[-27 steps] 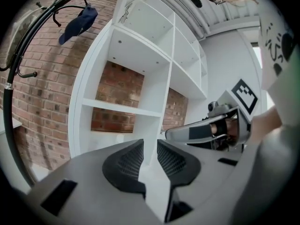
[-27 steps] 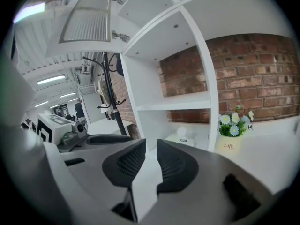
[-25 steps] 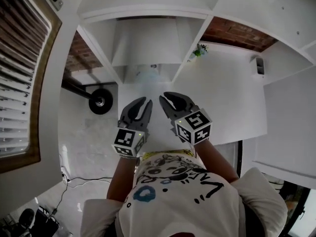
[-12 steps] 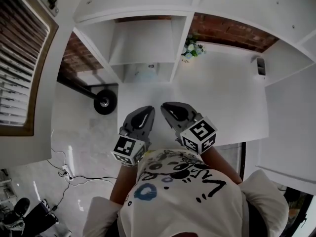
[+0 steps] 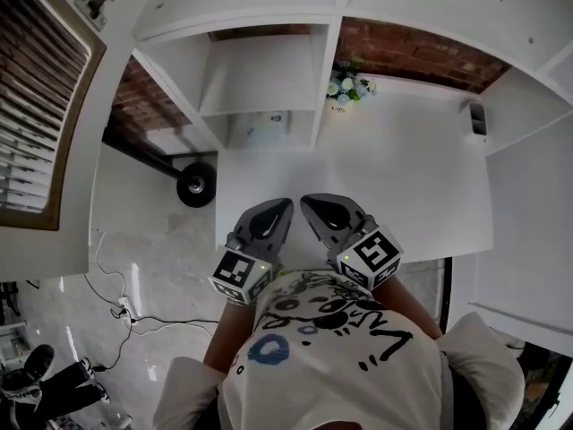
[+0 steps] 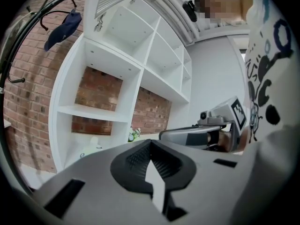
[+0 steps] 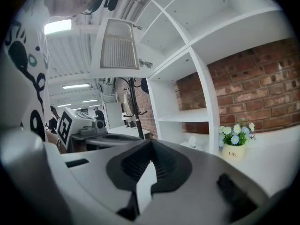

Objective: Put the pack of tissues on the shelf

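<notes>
The pack of tissues (image 5: pixel 266 130) lies pale in the lowest compartment of the white shelf unit (image 5: pixel 269 70), beyond the far edge of the white table (image 5: pixel 412 177). It also shows as a small pale shape on the shelf (image 6: pixel 93 143) in the left gripper view, and as the pack (image 7: pixel 190 142) in the right gripper view. My left gripper (image 5: pixel 280 207) and right gripper (image 5: pixel 310 202) hover side by side near the table's front edge, close to the person's chest. Both are shut with nothing between the jaws. Each sees the other: the right gripper (image 6: pixel 165 135), the left gripper (image 7: pixel 105 137).
A small pot of flowers (image 5: pixel 344 85) stands on the table beside the shelf upright. A small grey device (image 5: pixel 476 119) sits at the table's far right. A black wheel (image 5: pixel 195 189) and pole stand left of the table, with cables (image 5: pixel 116 307) on the floor.
Both grippers' jaws have gone from open to shut, empty. Both have drawn back toward the person, away from the shelf.
</notes>
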`<act>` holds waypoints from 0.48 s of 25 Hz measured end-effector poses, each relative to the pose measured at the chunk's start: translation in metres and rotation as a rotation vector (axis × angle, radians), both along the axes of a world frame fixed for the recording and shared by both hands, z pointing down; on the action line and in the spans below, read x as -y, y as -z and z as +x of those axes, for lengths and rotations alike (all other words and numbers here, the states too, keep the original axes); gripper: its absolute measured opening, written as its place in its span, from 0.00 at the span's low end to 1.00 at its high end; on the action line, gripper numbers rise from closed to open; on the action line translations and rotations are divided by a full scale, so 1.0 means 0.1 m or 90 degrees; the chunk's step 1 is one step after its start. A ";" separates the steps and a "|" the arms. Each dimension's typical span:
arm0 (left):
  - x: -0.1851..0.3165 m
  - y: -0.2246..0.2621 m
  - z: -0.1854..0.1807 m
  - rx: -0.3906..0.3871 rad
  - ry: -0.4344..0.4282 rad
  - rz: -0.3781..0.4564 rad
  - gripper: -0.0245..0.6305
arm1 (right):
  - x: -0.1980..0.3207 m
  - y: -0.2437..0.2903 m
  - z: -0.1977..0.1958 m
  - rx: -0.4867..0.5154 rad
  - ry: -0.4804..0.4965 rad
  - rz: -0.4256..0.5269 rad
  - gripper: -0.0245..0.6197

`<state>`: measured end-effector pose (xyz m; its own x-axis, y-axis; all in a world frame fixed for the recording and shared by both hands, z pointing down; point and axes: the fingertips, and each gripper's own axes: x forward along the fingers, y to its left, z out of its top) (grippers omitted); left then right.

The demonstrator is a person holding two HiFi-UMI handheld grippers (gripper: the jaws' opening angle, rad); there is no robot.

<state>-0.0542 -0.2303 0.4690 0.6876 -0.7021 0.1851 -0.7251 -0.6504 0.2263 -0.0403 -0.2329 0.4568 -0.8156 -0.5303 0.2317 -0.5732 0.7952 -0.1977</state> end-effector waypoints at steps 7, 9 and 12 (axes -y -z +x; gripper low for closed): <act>-0.12 -0.01 0.04 -0.002 -0.019 -0.002 0.06 | -0.05 -0.10 0.03 -0.023 0.008 -0.009 0.08; -0.12 0.00 0.03 -0.002 -0.014 -0.001 0.06 | -0.04 -0.05 0.00 -0.014 0.012 -0.002 0.08; -0.12 -0.01 0.02 0.004 -0.010 0.003 0.06 | -0.03 -0.02 -0.01 -0.007 0.013 0.004 0.08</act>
<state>-0.0527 -0.2184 0.4698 0.6974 -0.6921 0.1863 -0.7162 -0.6627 0.2190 -0.0415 -0.2300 0.4588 -0.8238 -0.5145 0.2380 -0.5586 0.8082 -0.1866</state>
